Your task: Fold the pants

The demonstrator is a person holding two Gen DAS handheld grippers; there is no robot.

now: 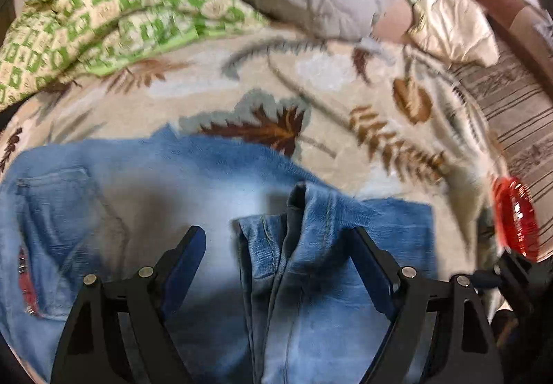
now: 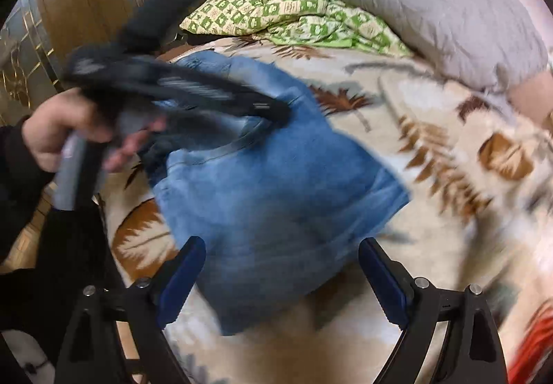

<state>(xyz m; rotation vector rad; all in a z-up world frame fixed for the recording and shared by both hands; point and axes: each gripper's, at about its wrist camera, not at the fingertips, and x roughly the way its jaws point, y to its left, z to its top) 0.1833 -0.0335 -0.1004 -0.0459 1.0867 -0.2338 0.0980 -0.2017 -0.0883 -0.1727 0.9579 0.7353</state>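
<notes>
Light blue jeans (image 1: 193,176) lie folded on a leaf-patterned bedspread (image 1: 345,83). In the left wrist view my left gripper (image 1: 278,246) hangs open just over them; a raised fold with the dark seam (image 1: 297,211) lies between its fingers, and the pads do not press on it. The right wrist view is blurred. There my right gripper (image 2: 281,256) stands open over the near edge of the jeans (image 2: 276,176), nothing clamped. The left gripper (image 2: 273,107), held by a hand (image 2: 62,132), reaches over the jeans' far left part.
A green checked quilt (image 2: 293,7) and a grey pillow (image 2: 442,11) lie at the head of the bed. A wooden wardrobe (image 2: 79,4) stands to the left. A red object (image 1: 515,218) and a striped cushion (image 1: 518,107) sit at the right.
</notes>
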